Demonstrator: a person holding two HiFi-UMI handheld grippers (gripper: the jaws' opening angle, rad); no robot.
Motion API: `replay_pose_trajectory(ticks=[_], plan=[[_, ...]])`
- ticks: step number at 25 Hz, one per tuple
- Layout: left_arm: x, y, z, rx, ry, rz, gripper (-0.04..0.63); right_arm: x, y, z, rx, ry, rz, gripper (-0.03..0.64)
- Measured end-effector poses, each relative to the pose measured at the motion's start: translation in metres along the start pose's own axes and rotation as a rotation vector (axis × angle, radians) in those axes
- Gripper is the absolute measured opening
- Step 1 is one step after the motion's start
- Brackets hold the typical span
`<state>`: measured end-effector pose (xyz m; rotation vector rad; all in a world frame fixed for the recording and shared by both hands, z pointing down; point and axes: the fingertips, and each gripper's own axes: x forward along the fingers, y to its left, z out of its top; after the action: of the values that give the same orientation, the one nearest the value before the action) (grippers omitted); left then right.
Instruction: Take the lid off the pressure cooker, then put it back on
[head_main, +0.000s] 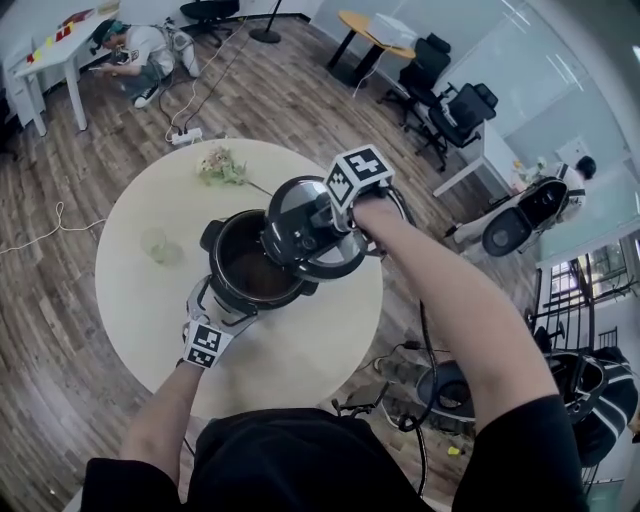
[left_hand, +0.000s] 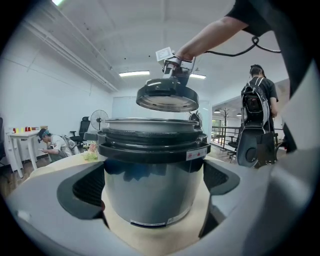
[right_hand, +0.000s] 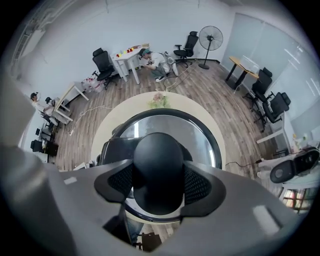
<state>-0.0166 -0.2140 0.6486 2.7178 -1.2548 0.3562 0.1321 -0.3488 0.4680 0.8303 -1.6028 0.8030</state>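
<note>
The pressure cooker (head_main: 250, 272) stands open on the round table, its dark inner pot showing. My left gripper (head_main: 225, 305) is at its near left side. In the left gripper view the steel cooker body (left_hand: 152, 165) fills the gap and both pads (left_hand: 82, 187) lie against it. The black-rimmed lid (head_main: 305, 238) hangs above and to the right of the pot, level, clear of the rim. My right gripper (head_main: 332, 222) points straight down, shut on the lid's black knob (right_hand: 157, 167). From the left gripper view the lid (left_hand: 167, 96) floats above the cooker under the right gripper (left_hand: 172, 70).
The round pale table (head_main: 310, 350) also carries a small flower sprig (head_main: 222, 167) at the far side and a clear glass (head_main: 157, 245) at the left. Cables and a dark bag (head_main: 450, 395) lie on the floor at the right. Office chairs, desks and people stand farther off.
</note>
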Motion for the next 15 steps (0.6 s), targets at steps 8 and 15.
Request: replay_pose_trajectory(ticks=[8,15], plan=[[0.000,0.000,0.000,0.000,0.003,-0.003,0.591,-0.011,-0.111,-0.070,0.170,0.035,-0.110,0.285],[-0.001,0.000,0.002,0.002,0.004,-0.002,0.591,0.021,-0.166,-0.151,0.280,0.051,-0.146,0.285]])
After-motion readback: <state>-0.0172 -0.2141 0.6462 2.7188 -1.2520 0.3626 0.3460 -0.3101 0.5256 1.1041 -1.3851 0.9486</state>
